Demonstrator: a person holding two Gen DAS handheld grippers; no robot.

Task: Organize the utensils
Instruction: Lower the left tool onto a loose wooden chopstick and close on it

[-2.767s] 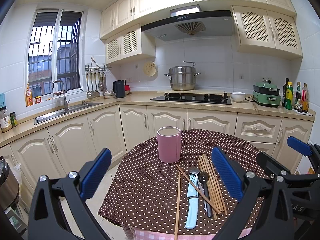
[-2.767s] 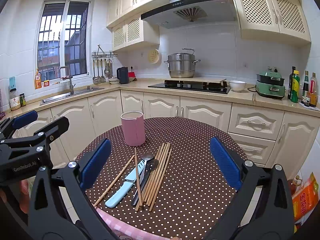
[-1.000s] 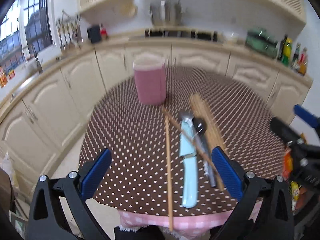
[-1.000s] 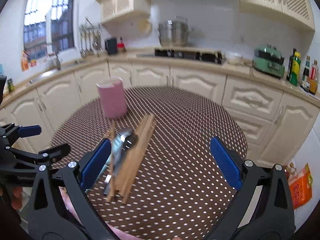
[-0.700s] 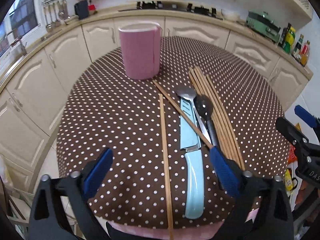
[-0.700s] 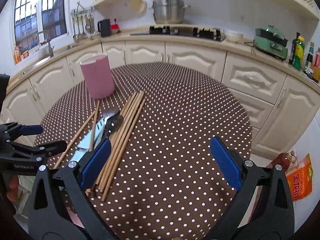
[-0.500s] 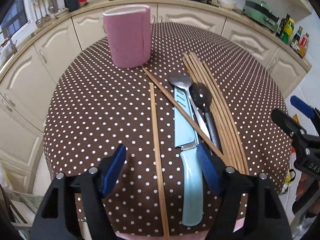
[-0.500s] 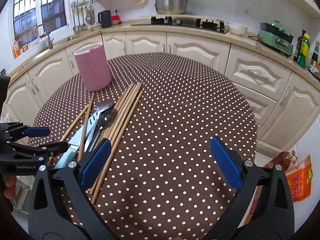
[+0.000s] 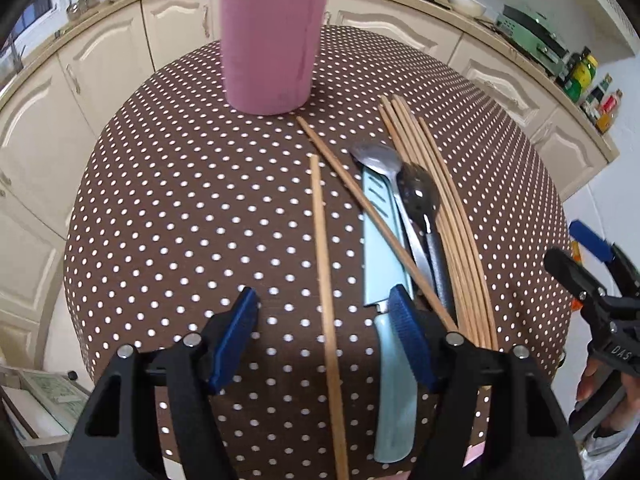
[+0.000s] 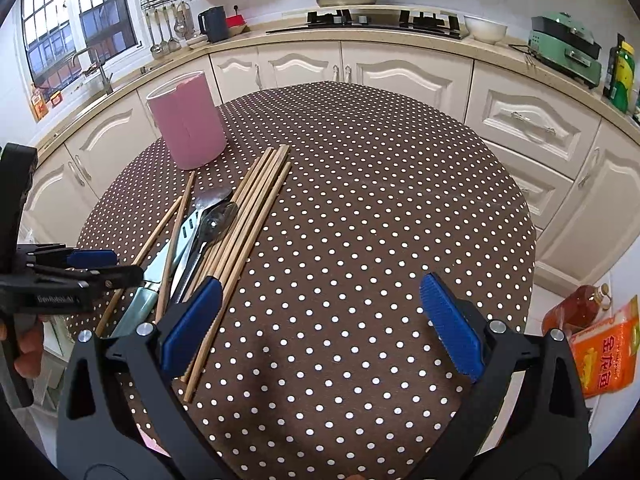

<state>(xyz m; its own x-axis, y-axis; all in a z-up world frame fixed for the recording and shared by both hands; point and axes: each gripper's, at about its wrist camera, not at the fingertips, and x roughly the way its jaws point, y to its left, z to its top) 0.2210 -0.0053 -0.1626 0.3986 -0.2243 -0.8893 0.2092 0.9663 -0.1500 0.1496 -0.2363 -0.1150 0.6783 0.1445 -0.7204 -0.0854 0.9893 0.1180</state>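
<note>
A pink cup (image 9: pixel 272 52) stands upright at the far side of the round dotted table (image 10: pixel 380 200). In front of it lie a light-blue knife (image 9: pixel 380 248), two spoons (image 9: pixel 420 196) and a bundle of wooden chopsticks (image 9: pixel 440 188). One chopstick (image 9: pixel 360 200) lies slantwise across the knife. A lone chopstick (image 9: pixel 324 260) lies left of the knife, between the fingers of my left gripper (image 9: pixel 326 336). Its jaws are closing and the pads stand clear of the stick. My right gripper (image 10: pixel 320 324) hangs wide open over bare cloth right of the bundle, holding nothing.
Cream kitchen cabinets and a counter curve round behind the table. On the floor to the right stand an orange bag (image 10: pixel 604 356) and an oil bottle (image 10: pixel 576 308). The table's near edge lies just under both grippers.
Both grippers have tipped down and come closer to the table. The left jaws have narrowed around the lone chopstick. The utensils have not moved.
</note>
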